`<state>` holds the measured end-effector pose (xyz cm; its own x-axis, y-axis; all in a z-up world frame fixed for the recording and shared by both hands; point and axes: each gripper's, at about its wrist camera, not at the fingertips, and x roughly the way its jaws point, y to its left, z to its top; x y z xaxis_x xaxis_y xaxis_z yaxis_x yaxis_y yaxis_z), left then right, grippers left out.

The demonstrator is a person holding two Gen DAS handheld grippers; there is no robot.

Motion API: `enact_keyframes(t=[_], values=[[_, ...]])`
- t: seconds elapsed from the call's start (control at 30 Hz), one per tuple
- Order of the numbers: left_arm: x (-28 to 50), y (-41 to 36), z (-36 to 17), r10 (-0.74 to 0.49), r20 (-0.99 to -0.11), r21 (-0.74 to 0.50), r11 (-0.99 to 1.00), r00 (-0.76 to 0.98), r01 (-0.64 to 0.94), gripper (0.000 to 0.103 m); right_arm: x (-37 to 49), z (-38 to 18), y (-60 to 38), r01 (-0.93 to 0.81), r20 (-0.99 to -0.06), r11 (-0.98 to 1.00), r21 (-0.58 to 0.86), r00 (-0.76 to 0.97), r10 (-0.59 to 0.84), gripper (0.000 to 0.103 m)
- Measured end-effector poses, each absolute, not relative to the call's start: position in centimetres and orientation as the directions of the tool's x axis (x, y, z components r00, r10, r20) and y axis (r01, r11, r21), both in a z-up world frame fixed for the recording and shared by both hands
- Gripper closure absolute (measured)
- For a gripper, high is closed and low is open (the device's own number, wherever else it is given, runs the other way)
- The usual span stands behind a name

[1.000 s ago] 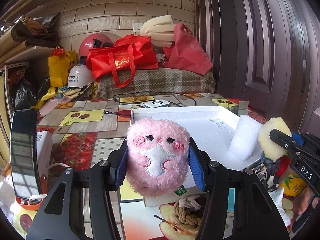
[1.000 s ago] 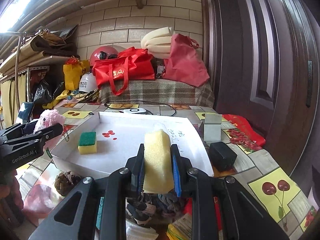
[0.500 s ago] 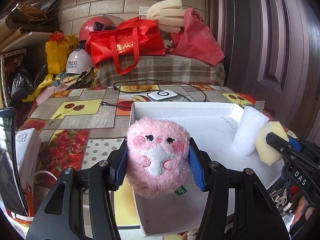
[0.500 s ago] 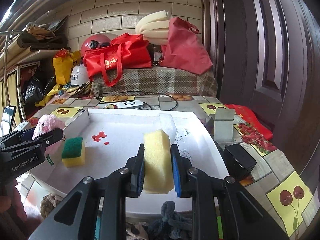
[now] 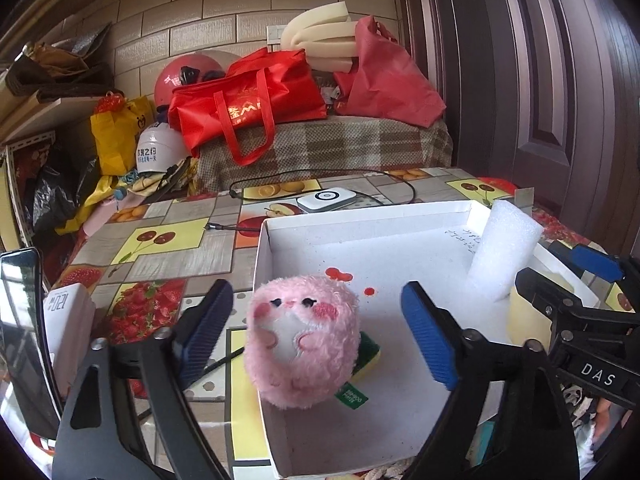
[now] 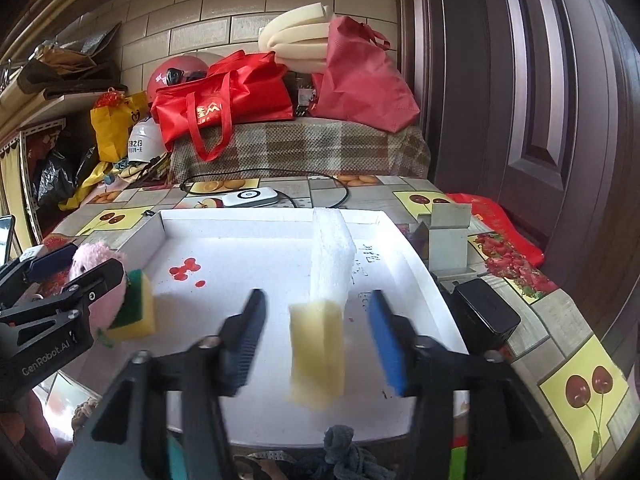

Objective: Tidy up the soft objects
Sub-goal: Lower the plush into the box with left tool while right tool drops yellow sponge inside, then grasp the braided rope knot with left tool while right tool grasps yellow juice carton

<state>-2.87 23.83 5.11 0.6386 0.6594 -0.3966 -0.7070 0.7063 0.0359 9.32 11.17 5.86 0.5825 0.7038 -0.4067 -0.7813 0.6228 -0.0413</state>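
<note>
**Both claws letting go over the white box**

So the left gripper (image 5: 318,334) is sitting with its jaws spread wide, having just been opening, and the pink plush toy (image 5: 302,340) is between them but the blue pads aren't touching it on either side. The toy is sitting upright at the near left edge of the white box (image 5: 360,222), face toward the camera, and it's leaning against a green and yellow sponge (image 6: 138,310) that's lying right behind it inside the box. A green tag is sticking out from under the toy.

Same story on the other side: the right gripper (image 6: 316,340) is standing with its jaws wide apart, also just been opening, and the yellow sponge (image 6: 318,356) is between them with clear gaps on both sides. That sponge looks a bit blurred, so I can't tell whether it's resting on the box floor yet. It's just in front of a white foam roll (image 6: 332,260), which is standing up in the right part of the box.

The box is sitting on a table covered with a fruit-print cloth (image 5: 160,236). A small black box (image 6: 486,314) and a grey carton (image 6: 448,240) are sitting on the cloth just right of the white box, and a white device (image 5: 326,199) with a cable is lying behind it.
</note>
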Motion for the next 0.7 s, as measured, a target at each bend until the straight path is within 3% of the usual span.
enact_keyframes(t=[0.03,0.47,0.7], values=[[-3.0,23.8,5.2,0.661,-0.39,0.034,0.707,0.642,-0.707,0.0,9.2,5.9,11.0,-0.78,-0.396,0.624,-0.045,0.587,0.706,0.017],[-4.9,23.7,5.8,0.699,-0.316,-0.022,0.671,0.642,-0.741,0.0,8.0,6.5,9.9,-0.758,-0.298,0.649,-0.061,0.635,0.713,0.016],[-5.6,23.6,5.8,0.724,-0.307,-0.026,0.642,0.618,-0.766,0.0,7.6,6.7,9.0,-0.751,-0.267,0.659,-0.045,0.645,0.716,0.0]])
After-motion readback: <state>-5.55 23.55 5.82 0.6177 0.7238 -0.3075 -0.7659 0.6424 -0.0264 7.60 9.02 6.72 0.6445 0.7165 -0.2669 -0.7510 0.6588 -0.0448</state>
